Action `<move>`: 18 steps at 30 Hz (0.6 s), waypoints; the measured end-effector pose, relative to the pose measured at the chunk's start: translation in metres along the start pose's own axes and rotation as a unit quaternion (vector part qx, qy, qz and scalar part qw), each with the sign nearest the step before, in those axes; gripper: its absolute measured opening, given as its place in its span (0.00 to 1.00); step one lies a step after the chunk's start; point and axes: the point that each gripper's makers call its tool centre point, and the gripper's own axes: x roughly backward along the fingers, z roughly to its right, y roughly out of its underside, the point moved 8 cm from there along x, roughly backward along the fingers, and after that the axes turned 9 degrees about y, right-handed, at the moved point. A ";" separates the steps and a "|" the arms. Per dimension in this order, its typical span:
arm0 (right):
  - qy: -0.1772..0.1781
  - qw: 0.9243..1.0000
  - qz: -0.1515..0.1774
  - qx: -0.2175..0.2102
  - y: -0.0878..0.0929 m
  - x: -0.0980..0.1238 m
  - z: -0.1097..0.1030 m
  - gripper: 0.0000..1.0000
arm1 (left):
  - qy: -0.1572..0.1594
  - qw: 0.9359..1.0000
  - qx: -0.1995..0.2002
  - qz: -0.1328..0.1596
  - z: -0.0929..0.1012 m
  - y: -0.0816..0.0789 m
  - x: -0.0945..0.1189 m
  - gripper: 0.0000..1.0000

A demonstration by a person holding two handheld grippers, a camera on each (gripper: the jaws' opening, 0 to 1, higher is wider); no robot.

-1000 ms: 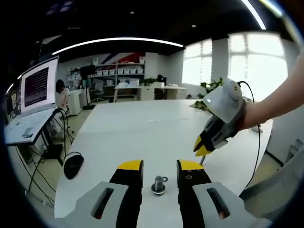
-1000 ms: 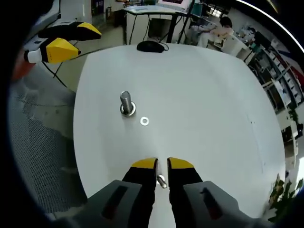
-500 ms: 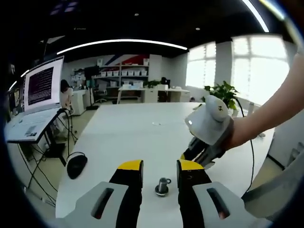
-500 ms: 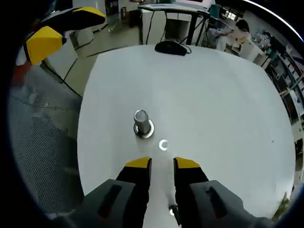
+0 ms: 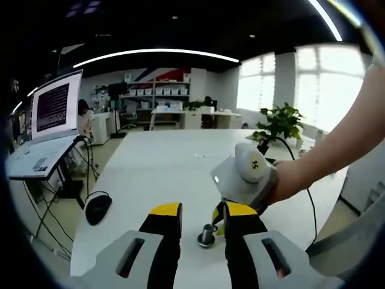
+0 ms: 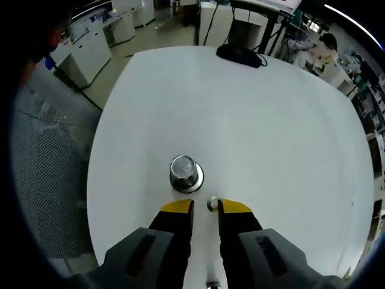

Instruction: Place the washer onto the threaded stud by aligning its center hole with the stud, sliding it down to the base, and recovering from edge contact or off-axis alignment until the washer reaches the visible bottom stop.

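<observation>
Since the earlier frames my right gripper [image 6: 205,206] has come down and forward over the white table [image 6: 283,132], so that its yellow tips now stand just beside the threaded stud [image 6: 185,173], where before they were well back from it. At the same time the washer [image 6: 212,204], which lay apart from the tips a moment ago, now sits between them, close against the inner side of the right tip, and it lies flat on the table just beside the stud's base. It is not on the stud. My right jaws are a little apart, with a narrow gap, and they do not hold anything; a small metal part shows low between them, too blurred to name. In the left gripper view, my right gripper [image 5: 218,218] is seen from the side with my hand [image 5: 287,180] around it, lowered to the table just behind the stud [image 5: 207,234]. My left gripper [image 5: 203,210] hovers with its two yellow tips on either side of the stud, the jaws apart and not touching it, holding nothing. Farther on the table a black mouse [image 5: 97,206] lies near the edge, and a laptop [image 5: 45,129] stands open on a stand at the far left.
</observation>
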 end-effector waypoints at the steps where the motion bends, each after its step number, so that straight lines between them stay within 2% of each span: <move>1: -0.001 1.000 -0.001 0.001 0.001 -0.001 0.001 0.17 | 0.001 1.000 0.001 0.001 0.000 0.000 0.000 0.26; 7: -0.009 1.000 -0.005 0.006 0.003 -0.005 0.001 0.17 | 0.002 1.000 0.002 0.001 0.000 0.000 0.000 0.26; 10: -0.011 1.000 -0.010 0.023 0.008 -0.009 0.000 0.17 | 0.001 1.000 0.004 0.000 0.000 0.000 -0.001 0.26; 18: -0.028 1.000 0.004 -0.008 0.013 -0.010 0.003 0.16 | 0.002 1.000 0.008 0.000 0.000 0.001 0.000 0.26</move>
